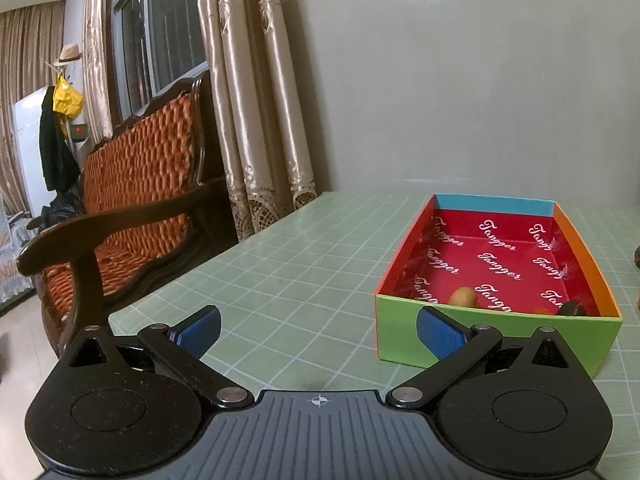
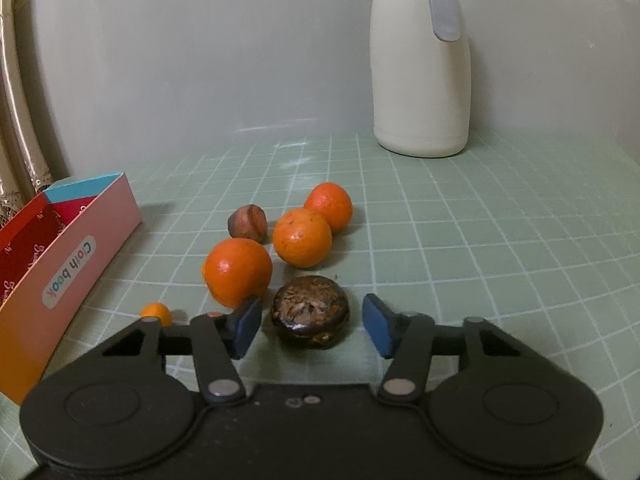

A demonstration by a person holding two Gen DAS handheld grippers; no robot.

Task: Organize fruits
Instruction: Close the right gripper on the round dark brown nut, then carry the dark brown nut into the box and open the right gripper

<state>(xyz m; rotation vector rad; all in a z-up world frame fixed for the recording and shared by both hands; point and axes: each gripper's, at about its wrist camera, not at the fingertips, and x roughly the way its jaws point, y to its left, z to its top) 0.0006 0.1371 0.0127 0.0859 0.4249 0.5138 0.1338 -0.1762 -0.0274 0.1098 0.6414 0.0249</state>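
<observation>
In the right wrist view my right gripper (image 2: 311, 326) is open, its blue pads either side of a dark brown round fruit (image 2: 310, 310) on the green grid mat, not touching it. Behind it lie three oranges (image 2: 238, 272) (image 2: 302, 237) (image 2: 329, 205), a smaller brown fruit (image 2: 247, 222) and a tiny orange fruit (image 2: 156, 313). The colourful box (image 2: 68, 268) stands to the left. In the left wrist view my left gripper (image 1: 318, 330) is open and empty above the mat, left of the box (image 1: 496, 336), which holds a yellowish fruit (image 1: 463, 297) and a dark fruit (image 1: 572, 309).
A cream thermos jug (image 2: 422, 68) stands at the back right by the wall. A wooden sofa with orange cushions (image 1: 132, 208) and curtains (image 1: 256, 100) are beyond the table's left edge.
</observation>
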